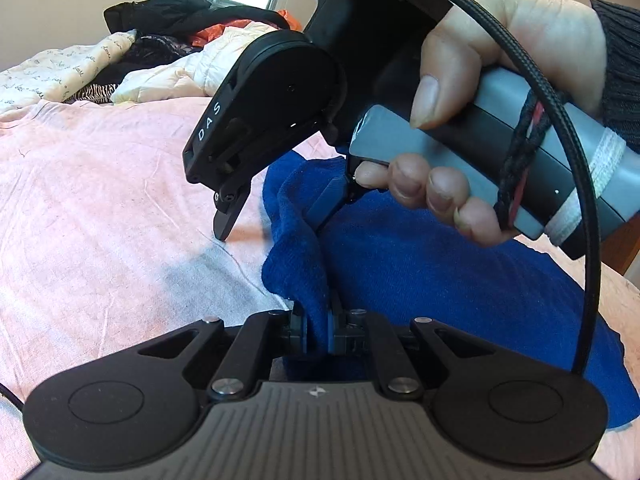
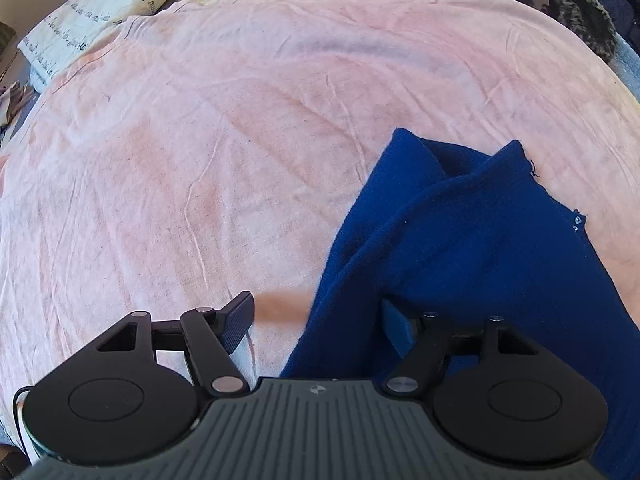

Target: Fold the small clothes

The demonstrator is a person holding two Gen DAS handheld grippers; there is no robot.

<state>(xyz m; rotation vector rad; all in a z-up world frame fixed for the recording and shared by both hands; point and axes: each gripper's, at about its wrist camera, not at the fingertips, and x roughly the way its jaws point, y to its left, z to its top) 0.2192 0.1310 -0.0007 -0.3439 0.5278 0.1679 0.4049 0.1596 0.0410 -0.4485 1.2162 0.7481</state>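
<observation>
Left wrist: tool pinching cloth edge.

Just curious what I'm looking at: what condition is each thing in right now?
Left gripper: shut, pinching the blue garment.
Right gripper: fingers open, straddling the garment's edge.
Blue garment: partly folded, rumpled.
Pink sheet: spread out, wrinkled.
Clothes pile: heaped, unfolded.

The left tongs pinch a raised fold of the blue cloth on the pink-sheeted bed; the right tongs straddle its edge, spread wide.
</observation>
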